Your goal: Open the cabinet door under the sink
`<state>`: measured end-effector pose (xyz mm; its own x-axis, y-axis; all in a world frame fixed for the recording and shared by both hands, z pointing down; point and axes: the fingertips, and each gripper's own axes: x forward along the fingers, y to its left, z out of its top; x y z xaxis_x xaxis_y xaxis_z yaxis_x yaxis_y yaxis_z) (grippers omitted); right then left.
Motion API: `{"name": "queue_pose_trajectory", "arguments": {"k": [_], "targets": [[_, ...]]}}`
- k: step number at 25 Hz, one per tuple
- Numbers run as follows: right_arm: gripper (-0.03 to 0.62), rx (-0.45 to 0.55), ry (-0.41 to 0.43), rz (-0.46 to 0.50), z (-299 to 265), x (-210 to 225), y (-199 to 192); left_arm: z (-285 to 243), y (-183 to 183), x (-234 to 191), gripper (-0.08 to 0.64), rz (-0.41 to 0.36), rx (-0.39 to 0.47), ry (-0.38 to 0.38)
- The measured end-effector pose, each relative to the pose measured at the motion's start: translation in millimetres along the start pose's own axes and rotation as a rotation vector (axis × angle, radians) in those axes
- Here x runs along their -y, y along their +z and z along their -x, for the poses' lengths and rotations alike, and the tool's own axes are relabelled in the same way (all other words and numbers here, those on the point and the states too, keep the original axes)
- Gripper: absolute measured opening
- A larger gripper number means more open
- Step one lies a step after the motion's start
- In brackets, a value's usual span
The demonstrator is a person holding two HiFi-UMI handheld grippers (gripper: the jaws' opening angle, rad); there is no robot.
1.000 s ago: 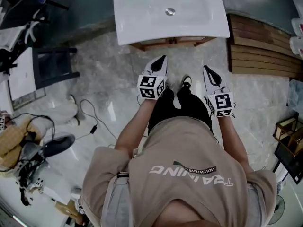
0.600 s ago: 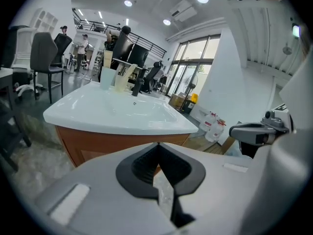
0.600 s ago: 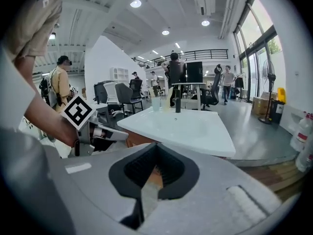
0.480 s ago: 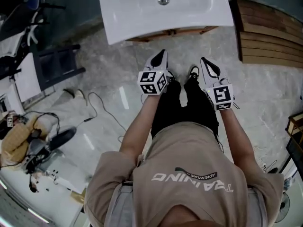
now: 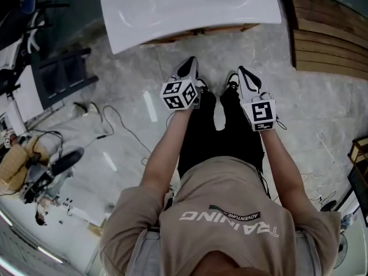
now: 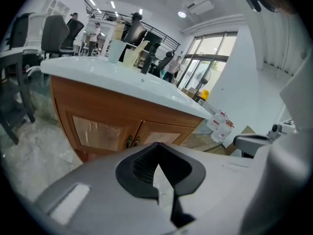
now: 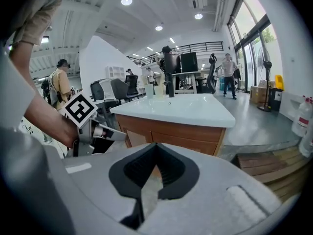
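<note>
Wood pallet (image 5: 330, 45) lying on marble floor (image 5: 339, 114) at right. Black cable (image 5: 123, 128) snaking over floor at left, near dark rack (image 5: 60, 76). Tan bag (image 5: 11, 168) and tangled gear sitting at far left edge. White bottles (image 7: 304, 119) standing by wall just past pallet. Office chairs (image 7: 120, 89) standing in background, people (image 7: 228, 75) standing around behind them. Ceiling lights (image 7: 126, 1) glowing. Big windows (image 6: 215, 62) letting daylight in.

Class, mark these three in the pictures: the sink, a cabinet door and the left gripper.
sink (image 5: 172, 10), head view, bare white basin below the drain.
cabinet door (image 6: 100, 130), left gripper view, middle panel of the left-hand door.
left gripper (image 5: 190, 66), head view, tips of its shut jaws.
</note>
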<state>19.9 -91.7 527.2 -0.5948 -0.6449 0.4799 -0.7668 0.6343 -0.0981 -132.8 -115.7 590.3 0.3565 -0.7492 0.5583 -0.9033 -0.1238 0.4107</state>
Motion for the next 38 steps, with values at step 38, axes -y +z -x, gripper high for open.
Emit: {"name": "queue_pose_trajectory", "arguments": {"k": [38], "targets": [[0.002,-0.181,0.181,0.084,-104.7,18.7,-124.9,-149.7,-79.0,-115.2,0.112,1.185,0.529,-0.267]]}}
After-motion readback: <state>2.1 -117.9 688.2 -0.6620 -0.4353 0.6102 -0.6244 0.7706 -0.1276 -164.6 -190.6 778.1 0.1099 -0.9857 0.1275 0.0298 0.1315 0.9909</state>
